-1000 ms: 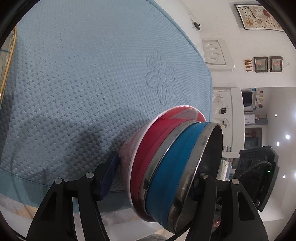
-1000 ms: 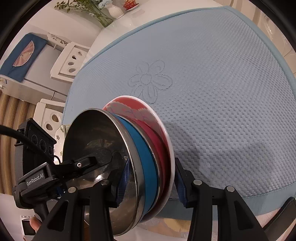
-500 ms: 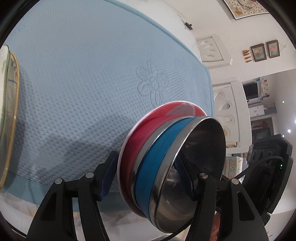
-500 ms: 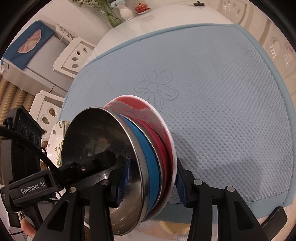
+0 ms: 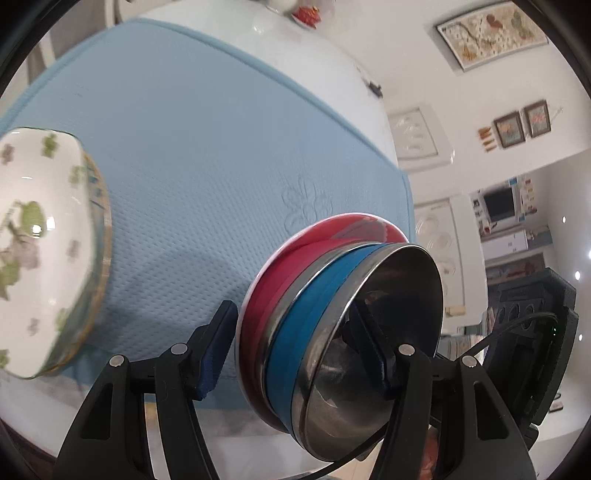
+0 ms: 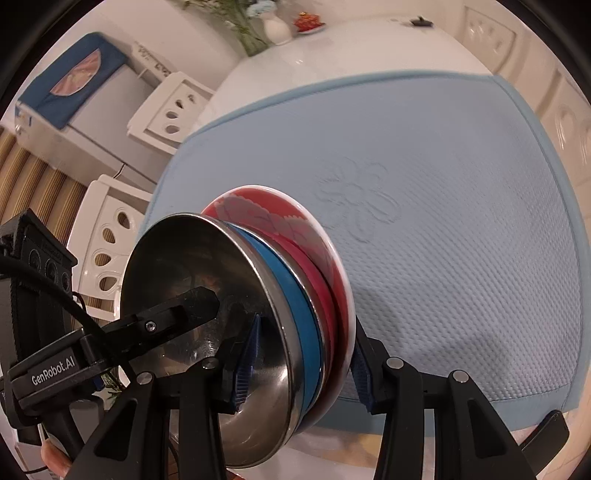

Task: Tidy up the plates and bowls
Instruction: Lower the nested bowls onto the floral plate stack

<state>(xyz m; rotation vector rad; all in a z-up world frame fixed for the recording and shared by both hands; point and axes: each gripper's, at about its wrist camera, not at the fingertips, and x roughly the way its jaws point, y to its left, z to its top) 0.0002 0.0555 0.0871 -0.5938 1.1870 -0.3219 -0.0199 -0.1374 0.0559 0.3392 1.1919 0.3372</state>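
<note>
A nested stack is held tilted on its side in the air above the light blue mat [image 5: 184,147]: a steel bowl [image 5: 391,332] innermost, a blue-banded bowl [image 5: 306,332], and a red bowl [image 5: 291,258] outermost. My left gripper [image 5: 295,350] is shut on the stack, one pad on the red side and one inside the steel bowl. My right gripper [image 6: 303,365] is shut on the same stack, clamping it across the steel bowl [image 6: 192,277] and red bowl [image 6: 266,210]. In the right wrist view a left-gripper finger [image 6: 177,310] reaches into the steel bowl.
A white floral bowl [image 5: 37,240] sits on a gold-rimmed plate [image 5: 99,280] at the mat's left edge. The mat [image 6: 461,184] covers a white table [image 6: 332,59] with a vase [image 6: 277,26] at the far end. White chairs [image 6: 107,240] stand beside the table.
Both grippers have risen with the stack and it sits farther above the mat. The floral bowl has come into the left wrist view, and more of the far table shows.
</note>
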